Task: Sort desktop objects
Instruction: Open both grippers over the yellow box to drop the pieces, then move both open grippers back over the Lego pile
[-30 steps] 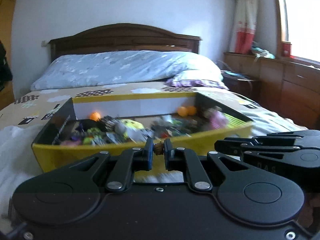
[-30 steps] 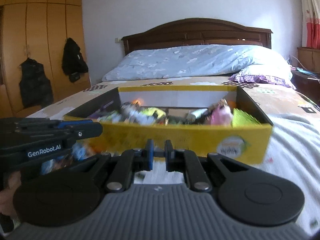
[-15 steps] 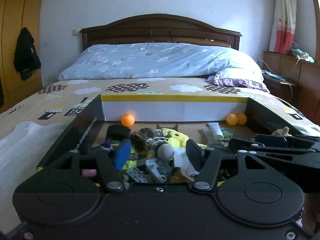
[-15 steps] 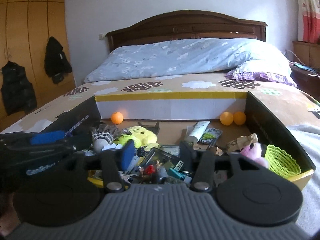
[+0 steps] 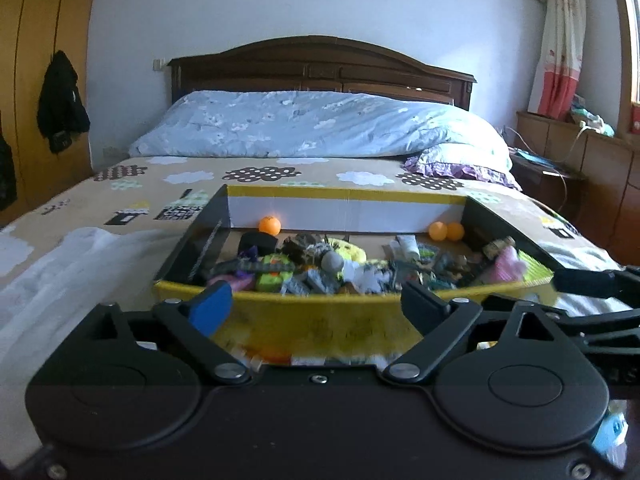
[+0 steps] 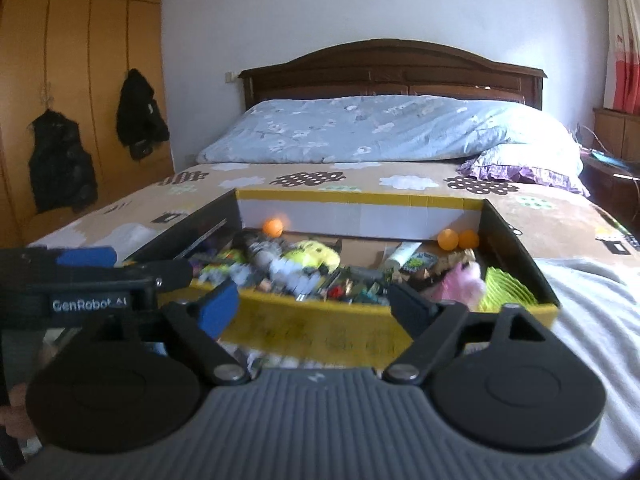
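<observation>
- Left wrist view: my left gripper (image 5: pixel 316 304) is spreading its jaws wide, with nothing between them; the blue pad (image 5: pixel 210 307) sits on one side, the black finger on the other.
- Straight beyond the fingers stands a shallow yellow-rimmed cardboard box (image 5: pixel 320 326) on the bed (image 5: pixel 100 208), its near wall just past my fingertips.
- The box holds a jumble of small things: a lone orange ball (image 5: pixel 269 224) against the white back wall, two orange balls (image 5: pixel 446 231) in the far right corner, a grey ball (image 5: pixel 332 261) near the middle, a white tube (image 5: pixel 408 245), a pink fluffy thing (image 5: pixel 507 265) toward the right wall, and a heap of grey and green toy pieces too blurred to name.
- My right gripper (image 5: pixel 592 284) pokes in from the right edge, beside the box's near right corner.
- Right wrist view: my right gripper (image 6: pixel 314 306) is also opening wide and grips nothing; the same box (image 6: pixel 320 330) lies just ahead of its tips.
- Here I see a yellow plush shape (image 6: pixel 314 254) near the middle, the white tube (image 6: pixel 402 251), the pair of orange balls (image 6: pixel 458 239), the single ball (image 6: pixel 273 227), the pink fluffy thing (image 6: pixel 460 284) and a lime-green mesh basket (image 6: pixel 506 286) in the near right corner.
- My left gripper (image 6: pixel 120 270) reaches in from the left, level with the box's near left corner.
</observation>
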The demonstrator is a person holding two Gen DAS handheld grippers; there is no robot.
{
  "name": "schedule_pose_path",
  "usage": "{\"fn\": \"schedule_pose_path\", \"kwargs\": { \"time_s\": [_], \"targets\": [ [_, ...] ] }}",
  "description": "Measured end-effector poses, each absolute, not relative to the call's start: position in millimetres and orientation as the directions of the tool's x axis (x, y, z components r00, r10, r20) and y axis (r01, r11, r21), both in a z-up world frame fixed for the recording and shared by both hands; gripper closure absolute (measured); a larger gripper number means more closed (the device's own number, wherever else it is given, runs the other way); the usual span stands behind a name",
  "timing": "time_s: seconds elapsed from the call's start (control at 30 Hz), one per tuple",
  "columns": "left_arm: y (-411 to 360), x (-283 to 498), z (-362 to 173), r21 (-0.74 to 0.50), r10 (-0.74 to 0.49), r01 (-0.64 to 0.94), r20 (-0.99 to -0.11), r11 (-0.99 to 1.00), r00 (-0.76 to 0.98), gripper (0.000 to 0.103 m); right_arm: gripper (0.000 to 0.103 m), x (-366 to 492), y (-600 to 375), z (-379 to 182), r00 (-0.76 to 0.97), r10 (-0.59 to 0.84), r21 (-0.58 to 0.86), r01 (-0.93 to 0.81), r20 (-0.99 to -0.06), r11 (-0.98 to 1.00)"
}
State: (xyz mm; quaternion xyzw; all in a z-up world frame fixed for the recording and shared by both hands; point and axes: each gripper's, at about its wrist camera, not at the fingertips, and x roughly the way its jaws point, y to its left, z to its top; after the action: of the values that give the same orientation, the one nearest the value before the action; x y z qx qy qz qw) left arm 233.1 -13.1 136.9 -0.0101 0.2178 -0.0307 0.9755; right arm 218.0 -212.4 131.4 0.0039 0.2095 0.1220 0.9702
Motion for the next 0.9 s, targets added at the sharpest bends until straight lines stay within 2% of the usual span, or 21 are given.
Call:
{"fn": "schedule_pose_path", "kwargs": {
  "time_s": [0.03,0.07,0.4,0.5,0.67,0.9],
  "targets": [
    [-13.2,220.6,139.2,-0.024,-0.059,0.054,-0.426,0.998,0.903,0.006,0.001,206.5,-212.0,133.2,0.883,0.237,0.057,-0.234,-0.405,0.97],
    [-12.6,206.6,140.0,-0.02,-0.058,0.055,-0.427,0.998,0.902,0.006,0.0,194.5,-211.6,134.5,0.883,0.234,0.055,-0.232,-0.407,0.971],
    [-11.7,85.1,131.1,-0.045,-0.022,0.002,-0.458,0.999,0.888,0.002,0.0,91.4,-214.5,126.0,0.862,0.256,0.159,-0.206,-0.438,0.966],
    [-12.1,55.4,123.0,-0.024,-0.003,-0.009,-0.468,1.0,0.884,0.002,0.0,67.5,-212.7,118.1,0.862,0.234,0.156,-0.182,-0.449,0.971],
    [-9.5,14.6,115.1,-0.065,-0.027,-0.003,-0.46,0.998,0.887,0.001,0.0,27.9,-216.8,103.9,0.869,0.205,0.187,-0.133,-0.45,0.973],
    [-15.2,-13.5,103.3,-0.043,-0.025,0.005,-0.5,0.999,0.866,0.001,0.0,-9.3,-215.5,93.0,0.88,0.133,0.108,-0.093,-0.457,0.99]
  ]
}}
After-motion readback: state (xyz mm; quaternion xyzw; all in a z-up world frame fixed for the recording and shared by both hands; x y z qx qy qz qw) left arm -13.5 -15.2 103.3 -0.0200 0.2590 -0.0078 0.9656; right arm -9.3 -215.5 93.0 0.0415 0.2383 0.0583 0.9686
